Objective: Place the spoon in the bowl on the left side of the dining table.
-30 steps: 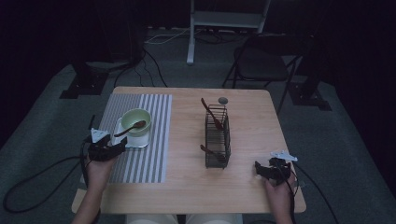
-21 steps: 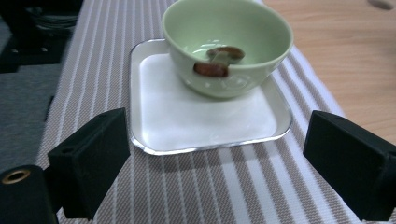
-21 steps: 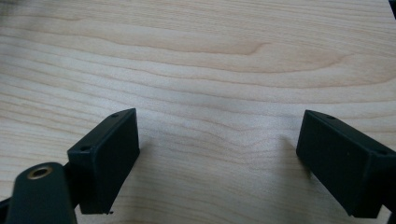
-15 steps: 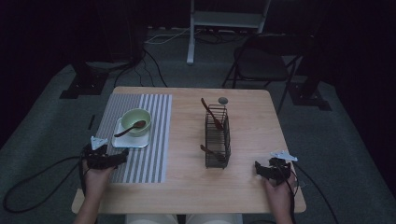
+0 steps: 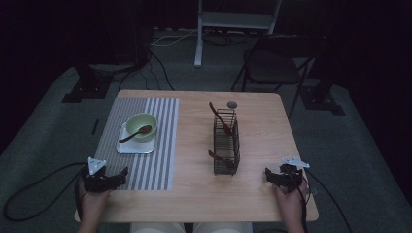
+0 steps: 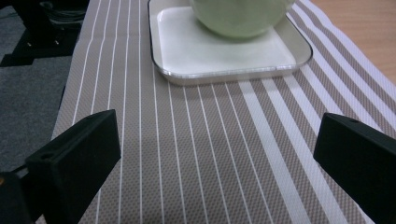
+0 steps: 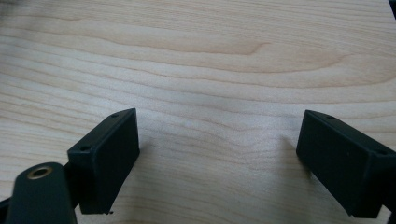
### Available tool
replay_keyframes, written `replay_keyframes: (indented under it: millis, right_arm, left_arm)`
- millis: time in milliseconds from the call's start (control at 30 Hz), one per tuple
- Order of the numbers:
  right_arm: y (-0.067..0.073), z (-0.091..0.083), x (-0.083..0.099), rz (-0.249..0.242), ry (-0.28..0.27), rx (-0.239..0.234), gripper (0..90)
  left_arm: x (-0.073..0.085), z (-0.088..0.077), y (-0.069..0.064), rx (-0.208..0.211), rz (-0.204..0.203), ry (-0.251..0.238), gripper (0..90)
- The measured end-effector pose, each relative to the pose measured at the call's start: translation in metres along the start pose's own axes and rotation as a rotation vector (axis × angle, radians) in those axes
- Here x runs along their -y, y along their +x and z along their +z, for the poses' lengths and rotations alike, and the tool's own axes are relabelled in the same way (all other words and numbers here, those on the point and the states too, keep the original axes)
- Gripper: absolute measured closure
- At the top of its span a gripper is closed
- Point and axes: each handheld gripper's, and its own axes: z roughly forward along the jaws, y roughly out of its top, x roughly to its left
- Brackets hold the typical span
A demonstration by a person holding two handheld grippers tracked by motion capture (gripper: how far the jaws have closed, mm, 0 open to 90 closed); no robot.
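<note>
A wooden table (image 5: 252, 194) carries a grey striped placemat (image 5: 160, 145) on its left half. On the mat stands a white square plate (image 5: 127, 147), and on it a pale green bowl (image 5: 141, 124) with a dark spoon (image 5: 136, 134) inside. A black wire basket (image 5: 226, 145) stands near the middle, holding dark utensils (image 5: 218, 116). Behind the table is a folding chair (image 5: 272, 68).
</note>
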Motion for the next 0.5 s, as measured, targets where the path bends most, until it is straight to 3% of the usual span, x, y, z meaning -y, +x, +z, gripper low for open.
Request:
replay_keyframes:
  millis: [333,500]
  right_arm:
    - [0.000,0.000,0.000,0.000,0.000,0.000,12.4]
    - [0.000,0.000,0.000,0.000,0.000,0.000,12.5]
  left_arm:
    - [0.019,-0.012,-0.001,-0.002,0.014,0.028,0.6]
    - [0.027,-0.019,0.004,-0.012,-0.009,0.023,0.6]
